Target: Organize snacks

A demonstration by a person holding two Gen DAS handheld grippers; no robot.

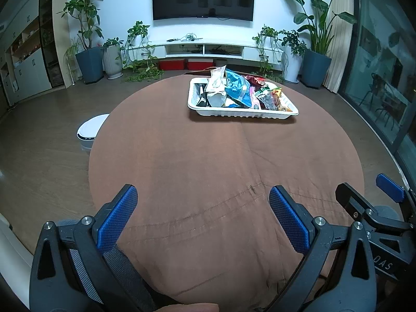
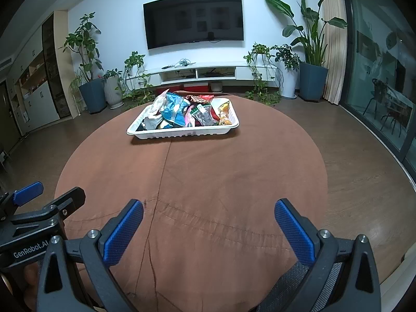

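Note:
A white plastic tray (image 1: pixel 244 114) (image 2: pixel 182 133) stands at the far side of a round table under a brown cloth (image 1: pixel 208 161) (image 2: pixel 208 171). Several snack packets are piled in it, among them a blue bag (image 1: pixel 238 88) (image 2: pixel 173 109) and a white bag (image 1: pixel 216 88) (image 2: pixel 156 106). My left gripper (image 1: pixel 203 195) hangs open over the near part of the cloth, nothing between its blue pads. My right gripper (image 2: pixel 209 209) is open too, beside it and just as far from the tray. Each gripper shows at the edge of the other's view.
A white round robot vacuum (image 1: pixel 91 130) sits on the wooden floor left of the table. Potted plants (image 2: pixel 91 91), a low white TV cabinet (image 2: pixel 197 74) and a wall TV (image 2: pixel 193 18) line the far wall. Glass doors (image 2: pixel 382 78) are on the right.

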